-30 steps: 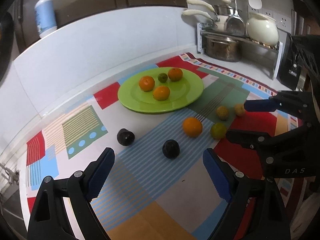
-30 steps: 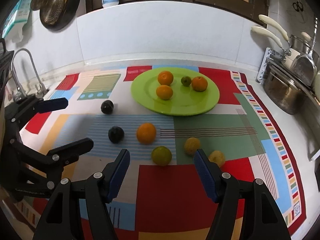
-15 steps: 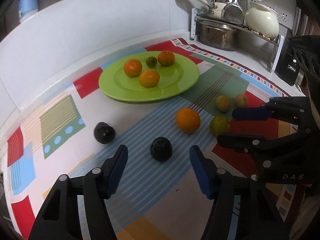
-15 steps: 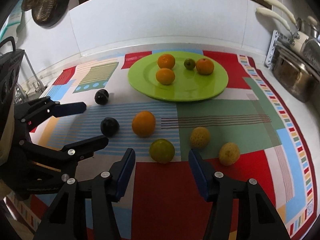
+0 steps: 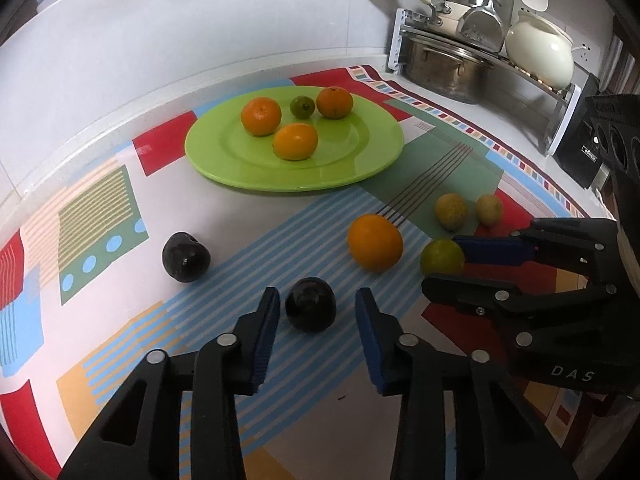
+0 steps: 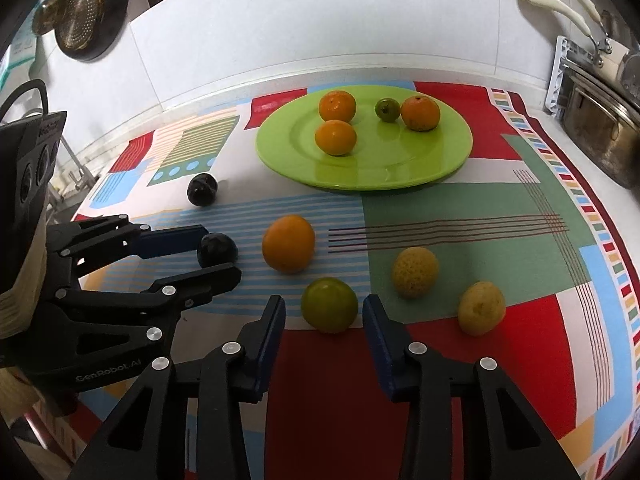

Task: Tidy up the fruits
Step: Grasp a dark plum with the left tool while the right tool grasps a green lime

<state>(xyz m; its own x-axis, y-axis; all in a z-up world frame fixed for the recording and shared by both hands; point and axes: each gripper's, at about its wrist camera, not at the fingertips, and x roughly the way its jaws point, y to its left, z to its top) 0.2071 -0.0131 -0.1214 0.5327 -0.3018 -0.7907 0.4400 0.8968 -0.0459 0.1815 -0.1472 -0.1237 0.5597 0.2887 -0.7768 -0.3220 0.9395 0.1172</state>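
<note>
My left hand-held gripper (image 5: pixel 316 312) is spread wide around the dark plum (image 5: pixel 310 309) — pads either side, not touching it. My right hand-held gripper (image 6: pixel 324 312) is parted too, flanking the green citrus (image 6: pixel 329 305) with gaps on both sides. Both fruits sit on the patterned mat (image 6: pixel 460 208) toward the near edge of the table. An orange (image 6: pixel 288 243) lies between them — the green plate (image 6: pixel 420 164) with four fruits sits toward the far edge.

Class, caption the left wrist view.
Open left gripper straddles a dark plum; green plate beyond.
</note>
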